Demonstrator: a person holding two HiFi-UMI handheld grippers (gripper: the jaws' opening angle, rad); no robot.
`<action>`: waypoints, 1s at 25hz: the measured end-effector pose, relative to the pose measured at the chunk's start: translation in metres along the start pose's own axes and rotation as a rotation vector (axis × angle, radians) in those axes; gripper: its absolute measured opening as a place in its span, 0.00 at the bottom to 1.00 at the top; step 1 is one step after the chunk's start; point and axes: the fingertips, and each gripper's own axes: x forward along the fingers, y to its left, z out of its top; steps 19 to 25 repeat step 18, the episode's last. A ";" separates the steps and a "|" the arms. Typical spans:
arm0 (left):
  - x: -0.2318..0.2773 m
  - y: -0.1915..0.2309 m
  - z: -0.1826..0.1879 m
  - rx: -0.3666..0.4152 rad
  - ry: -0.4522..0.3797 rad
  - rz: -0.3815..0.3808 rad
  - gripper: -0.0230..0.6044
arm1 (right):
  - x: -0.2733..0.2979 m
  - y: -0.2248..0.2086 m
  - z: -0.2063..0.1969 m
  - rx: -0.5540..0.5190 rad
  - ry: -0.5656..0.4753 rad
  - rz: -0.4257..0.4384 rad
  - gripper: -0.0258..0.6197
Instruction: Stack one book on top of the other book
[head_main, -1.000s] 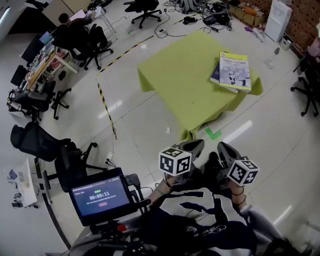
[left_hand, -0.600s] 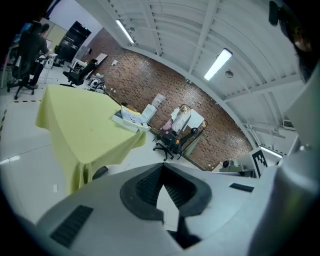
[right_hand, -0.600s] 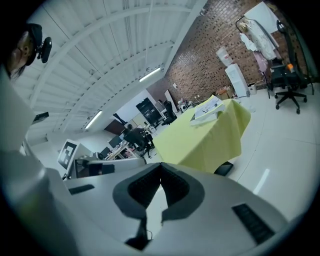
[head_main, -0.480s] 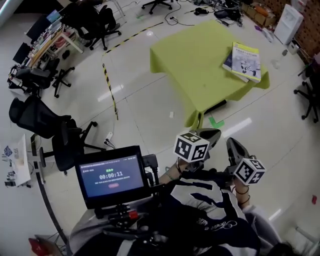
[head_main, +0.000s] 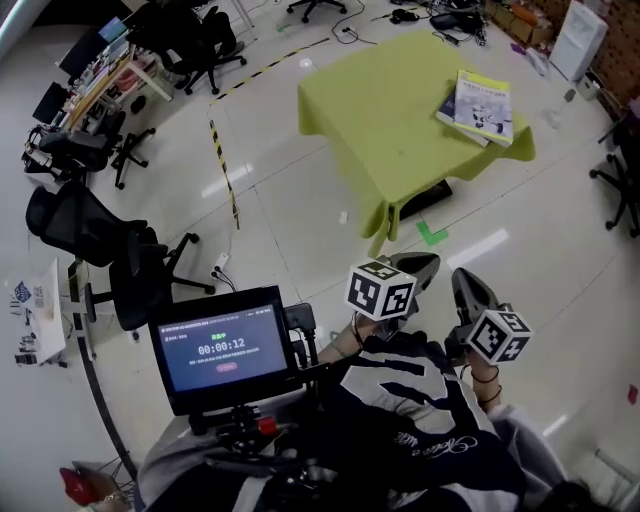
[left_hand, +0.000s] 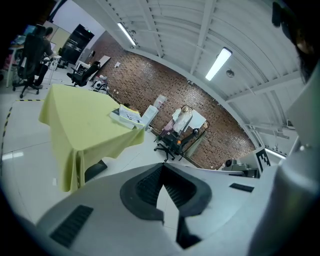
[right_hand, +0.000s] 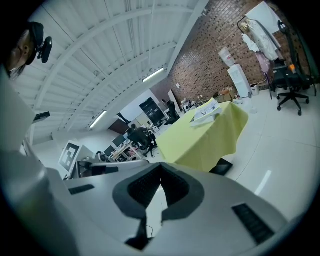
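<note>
Counter (head_main: 380, 110) shifted up-frame; left tongs (head_main: 428, 263) and right tongs (head_main: 461, 280) clenched, empty; lower book (head_main: 446, 107) mostly hidden under top book (head_main: 484, 100).

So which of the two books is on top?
The yellow-and-white book is on top; the dark blue book only peeks out from under its left edge.

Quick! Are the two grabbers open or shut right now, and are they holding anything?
Left gripper: shut, holding nothing.
Right gripper: shut, holding nothing.
</note>
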 end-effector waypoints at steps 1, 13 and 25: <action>0.003 -0.005 -0.003 0.000 0.001 0.003 0.04 | -0.005 -0.003 0.000 0.001 -0.001 0.002 0.02; 0.008 -0.031 -0.018 -0.011 -0.024 0.053 0.04 | -0.040 -0.022 -0.001 -0.001 0.002 0.041 0.02; 0.007 -0.030 -0.014 -0.026 -0.035 0.062 0.04 | -0.040 -0.022 0.001 -0.001 0.007 0.052 0.02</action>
